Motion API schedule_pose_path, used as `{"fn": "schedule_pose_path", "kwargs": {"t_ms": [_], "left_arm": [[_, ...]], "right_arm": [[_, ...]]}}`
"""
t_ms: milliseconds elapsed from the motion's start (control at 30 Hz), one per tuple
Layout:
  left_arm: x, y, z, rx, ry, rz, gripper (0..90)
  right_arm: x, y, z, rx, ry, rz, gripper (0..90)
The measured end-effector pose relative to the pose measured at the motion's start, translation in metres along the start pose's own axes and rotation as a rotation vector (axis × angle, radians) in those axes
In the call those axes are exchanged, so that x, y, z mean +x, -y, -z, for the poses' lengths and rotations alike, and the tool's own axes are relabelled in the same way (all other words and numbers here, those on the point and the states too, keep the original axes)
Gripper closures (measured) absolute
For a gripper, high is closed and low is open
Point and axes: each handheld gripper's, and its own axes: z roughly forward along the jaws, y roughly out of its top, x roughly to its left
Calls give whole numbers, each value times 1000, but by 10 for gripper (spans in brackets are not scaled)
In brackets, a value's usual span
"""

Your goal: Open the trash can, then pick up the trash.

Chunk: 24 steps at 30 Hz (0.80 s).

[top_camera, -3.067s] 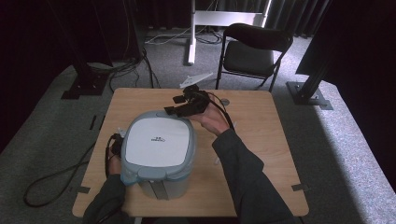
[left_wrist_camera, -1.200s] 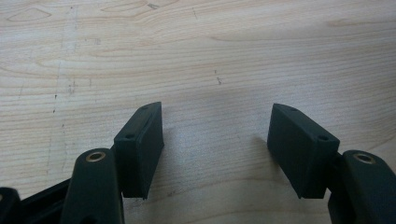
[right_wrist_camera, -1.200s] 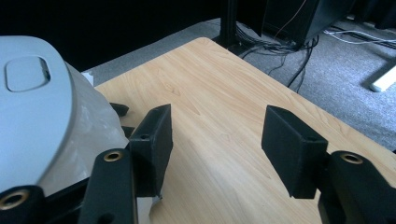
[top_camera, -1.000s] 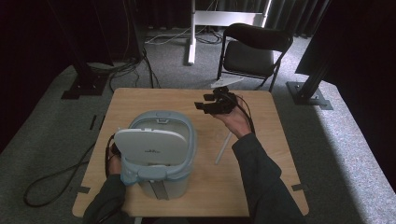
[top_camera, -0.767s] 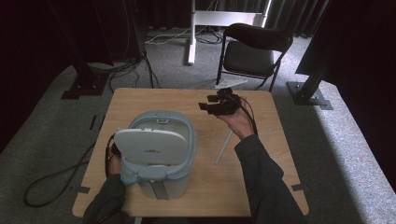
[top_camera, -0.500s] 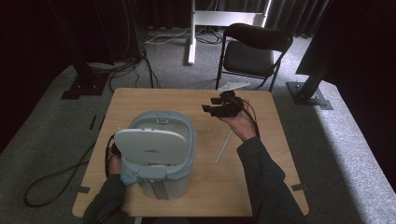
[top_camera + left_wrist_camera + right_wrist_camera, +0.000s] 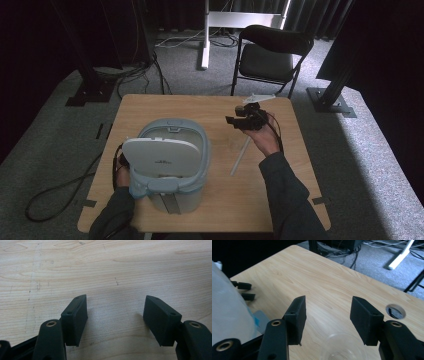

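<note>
— Left hand-held gripper [image 7: 115,320], how does it stand?
— Released, nothing between its jaws, low over the tabletop [image 7: 150,107] beside the grey bin [image 7: 170,167] with its white lid tilted up.
— And the right hand-held gripper [image 7: 327,320]?
— Also released, above a clear cup [image 7: 344,347]; a white stick [image 7: 240,156] lies just beside.

Dim room w/ dark edges, daylight patch at right, pics slightly soft.

Jaws apart, bare wooden table [image 7: 112,270] beneath
</note>
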Motion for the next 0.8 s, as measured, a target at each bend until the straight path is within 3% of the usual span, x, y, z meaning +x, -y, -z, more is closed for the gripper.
{"fn": "schedule_pose_path", "kwargs": {"t_ms": [200, 467, 800], "left_arm": [[0, 0, 0, 2, -1, 1, 362], [0, 0, 0, 2, -2, 3, 362], [0, 0, 0, 2, -2, 3, 362]], "right_arm": [[-11, 13, 2, 10, 34, -28, 453], [-22, 33, 4, 43, 113, -51, 454], [-30, 55, 0, 79, 153, -104, 452]]}}
